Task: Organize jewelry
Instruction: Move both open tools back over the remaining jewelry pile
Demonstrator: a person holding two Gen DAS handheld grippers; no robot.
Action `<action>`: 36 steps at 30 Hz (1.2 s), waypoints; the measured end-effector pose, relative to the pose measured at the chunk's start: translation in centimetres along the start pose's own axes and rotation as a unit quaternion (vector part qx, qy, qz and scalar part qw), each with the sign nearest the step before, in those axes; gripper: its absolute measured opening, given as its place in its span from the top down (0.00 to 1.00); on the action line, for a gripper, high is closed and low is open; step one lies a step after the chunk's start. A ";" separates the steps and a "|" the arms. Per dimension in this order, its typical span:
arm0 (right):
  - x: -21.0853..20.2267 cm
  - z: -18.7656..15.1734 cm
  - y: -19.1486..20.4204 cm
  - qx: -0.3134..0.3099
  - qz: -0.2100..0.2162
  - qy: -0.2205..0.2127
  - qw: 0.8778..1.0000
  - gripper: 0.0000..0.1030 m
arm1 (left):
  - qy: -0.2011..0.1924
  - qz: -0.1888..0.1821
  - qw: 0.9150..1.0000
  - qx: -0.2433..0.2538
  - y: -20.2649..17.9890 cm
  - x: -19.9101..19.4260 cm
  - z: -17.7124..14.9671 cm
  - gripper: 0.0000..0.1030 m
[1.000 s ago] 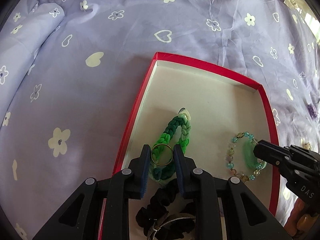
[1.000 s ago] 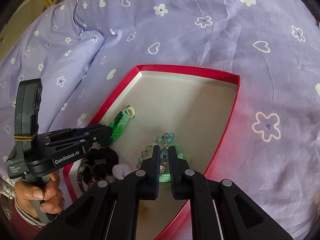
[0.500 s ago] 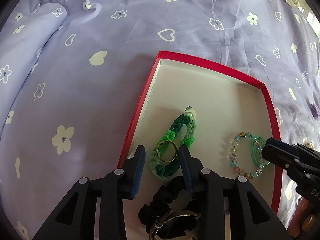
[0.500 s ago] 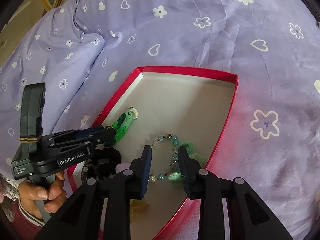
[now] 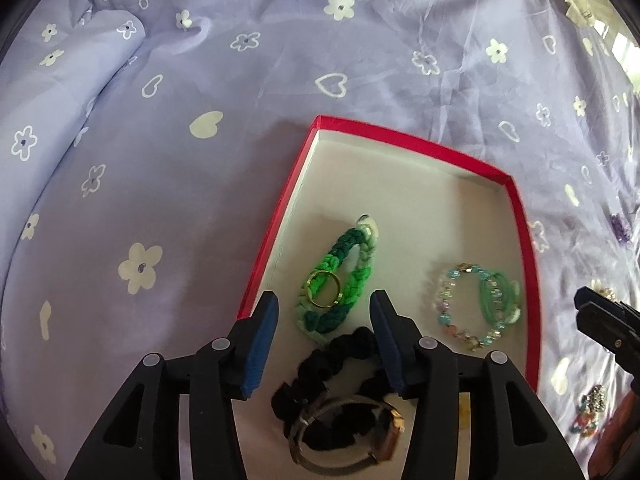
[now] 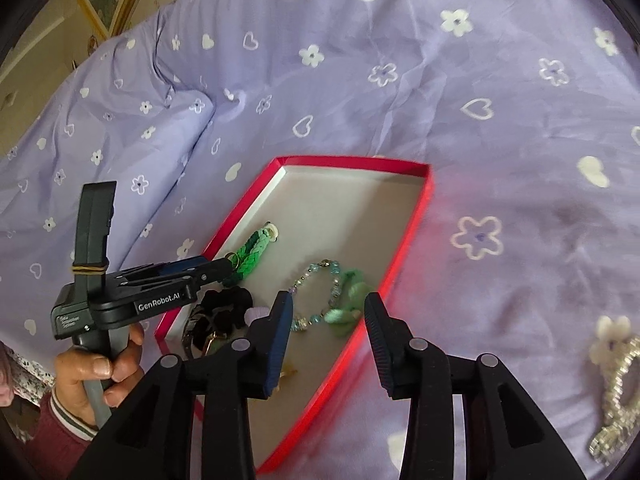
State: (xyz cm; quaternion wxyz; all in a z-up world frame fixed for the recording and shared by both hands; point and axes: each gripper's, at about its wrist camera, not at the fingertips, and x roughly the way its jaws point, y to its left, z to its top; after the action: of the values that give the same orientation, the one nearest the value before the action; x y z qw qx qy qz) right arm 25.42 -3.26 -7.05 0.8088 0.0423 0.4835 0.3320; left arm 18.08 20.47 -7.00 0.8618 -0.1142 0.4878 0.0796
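Both my left tongs (image 5: 323,312) and right tongs (image 6: 327,311) are opening and hold nothing, above the green braid (image 5: 340,276) and bead bracelet (image 6: 320,294) in the red box (image 5: 524,240).

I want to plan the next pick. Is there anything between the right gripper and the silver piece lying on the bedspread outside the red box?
Nothing visible stands between them. The silver piece lies alone on the purple bedspread, right of the red box. The right gripper, its jaws opening and empty, hangs over the box's right edge, with only bare cloth towards the piece.
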 end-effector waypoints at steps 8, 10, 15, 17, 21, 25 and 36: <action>-4.0 -2.2 -2.8 0.024 -0.028 -0.015 0.999 0.59 | -0.012 -0.028 1.000 -0.002 -1.8 -3.5 -2.3 0.48; -4.8 -3.0 -3.8 0.032 -0.035 -0.015 0.999 0.59 | -0.012 -0.036 0.999 0.001 -2.4 -4.5 -3.1 0.48; -7.2 -4.8 -5.8 0.049 -0.054 -0.020 0.997 0.59 | -0.013 -0.057 0.998 0.008 -4.1 -6.3 -4.5 0.46; -8.2 -5.5 -6.4 0.056 -0.061 -0.022 0.996 0.59 | -0.012 -0.066 0.998 0.017 -5.1 -7.0 -5.1 0.45; -10.3 -7.2 -8.0 0.071 -0.077 -0.027 0.994 0.58 | -0.007 -0.080 0.996 0.035 -6.8 -8.0 -6.2 0.44; -12.1 -8.8 -9.3 0.088 -0.086 -0.031 0.992 0.58 | 0.003 -0.094 0.994 0.055 -8.5 -8.4 -7.3 0.43; -16.3 -13.7 -11.0 0.116 -0.107 -0.032 0.987 0.58 | 0.026 -0.125 0.986 0.107 -13.3 -9.1 -10.0 0.42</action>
State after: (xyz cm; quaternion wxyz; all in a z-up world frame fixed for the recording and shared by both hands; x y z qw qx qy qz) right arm 14.64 -24.69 -6.28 0.8444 0.0941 0.4944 0.1834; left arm 8.50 4.75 -2.54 0.8593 -0.0836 0.4976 -0.0837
